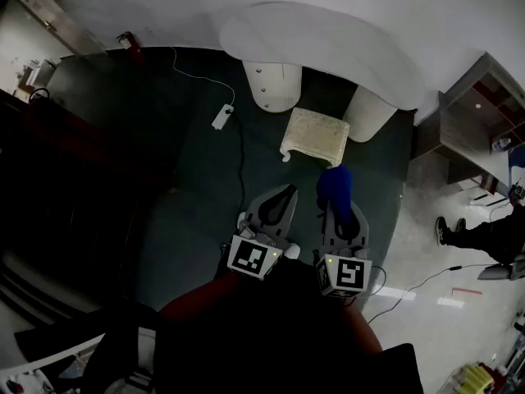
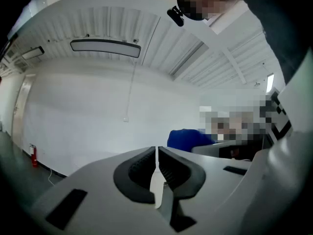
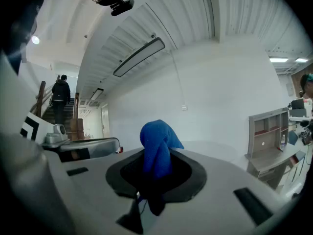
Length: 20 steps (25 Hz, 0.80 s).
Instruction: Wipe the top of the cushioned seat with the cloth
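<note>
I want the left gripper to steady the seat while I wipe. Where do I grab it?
Probably the near left edge of the seat, from your side: table legs crowd its far side. The left gripper is shut; open it first.

Dark teal carpet (image 1: 189, 187) over most of floor; pale glossy floor (image 1: 426, 253) at right. White curved table (image 1: 328, 39) far centre, on two round pedestals (image 1: 273, 84). White wall (image 1: 164, 6) behind; red extinguisher (image 1: 129, 43) at its foot, far left. Power strip (image 1: 222, 116) with cable on carpet, left of table. Shelf unit (image 1: 472, 117) far right. Ribbed white ceiling (image 2: 122, 23), long lamp (image 2: 105, 45). Staircase (image 3: 49, 112) in distance, person (image 3: 61, 94) on it.
</note>
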Tool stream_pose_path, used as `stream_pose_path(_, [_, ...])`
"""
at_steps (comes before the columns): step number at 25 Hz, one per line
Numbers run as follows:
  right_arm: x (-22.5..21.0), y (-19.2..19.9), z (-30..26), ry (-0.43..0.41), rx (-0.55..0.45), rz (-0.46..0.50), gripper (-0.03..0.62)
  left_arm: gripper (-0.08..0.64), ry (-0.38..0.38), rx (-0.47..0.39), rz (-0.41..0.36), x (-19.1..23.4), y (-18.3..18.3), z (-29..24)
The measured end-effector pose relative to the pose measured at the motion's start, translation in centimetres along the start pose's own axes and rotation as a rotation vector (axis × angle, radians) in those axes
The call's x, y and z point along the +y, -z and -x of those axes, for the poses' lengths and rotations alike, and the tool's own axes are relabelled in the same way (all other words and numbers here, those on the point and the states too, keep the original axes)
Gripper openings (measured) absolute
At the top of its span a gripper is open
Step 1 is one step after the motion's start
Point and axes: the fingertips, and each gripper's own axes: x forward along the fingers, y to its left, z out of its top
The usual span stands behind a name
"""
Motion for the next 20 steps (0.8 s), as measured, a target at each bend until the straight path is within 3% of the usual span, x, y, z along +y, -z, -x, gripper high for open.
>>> stream_pose_path(3, [0.1, -0.1, 0.1, -0.021, -0.022, -0.012, 0.097, 0.028, 0.025, -0.015, -0.001, 0.4, 0.0, 0.4])
stream_pose_path(9, [0.1, -1.3, 0.1, -0.009, -0.082, 0.111, 0.1, 0.028, 0.058, -0.033, -0.032, 1.3, -0.5, 0.0])
stream_pose_path(20, [-2.7, 1.1, -8.0, 0.022, 0.034, 0.049, 0.1, 0.028, 0.066, -0.004, 0.031, 8.3, 1.8, -7.7])
